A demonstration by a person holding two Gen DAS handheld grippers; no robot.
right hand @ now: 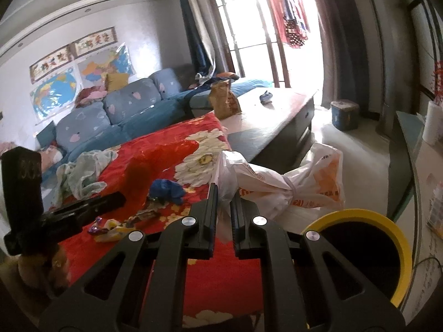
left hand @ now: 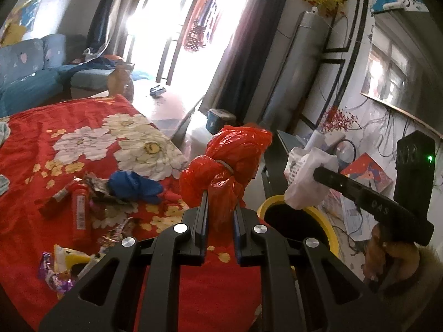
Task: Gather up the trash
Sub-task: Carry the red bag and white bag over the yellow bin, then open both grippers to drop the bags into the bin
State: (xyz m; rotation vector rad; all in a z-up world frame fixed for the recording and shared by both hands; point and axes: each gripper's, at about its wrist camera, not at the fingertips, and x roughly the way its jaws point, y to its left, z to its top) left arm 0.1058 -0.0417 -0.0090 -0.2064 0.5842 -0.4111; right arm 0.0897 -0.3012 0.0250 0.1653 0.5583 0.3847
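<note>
My left gripper (left hand: 220,202) is shut on a knotted red plastic bag (left hand: 229,155) and holds it up over the edge of the red flowered blanket (left hand: 83,127). My right gripper (right hand: 224,193) is shut on a knotted white plastic bag with orange print (right hand: 279,182); the same bag shows in the left wrist view (left hand: 307,177), above the yellow-rimmed black bin (left hand: 299,221). The bin sits at the lower right in the right wrist view (right hand: 357,215). A blue crumpled bag (left hand: 135,186), a red tube (left hand: 80,210) and several wrappers (left hand: 58,265) lie on the blanket.
A dark low table (right hand: 277,116) with a brown paper bag (right hand: 224,99) stands beyond the blanket. A blue sofa (right hand: 124,110) lies at the left. A blue bucket (right hand: 344,114) stands on the floor by the window. A cluttered TV stand (left hand: 360,171) is at the right.
</note>
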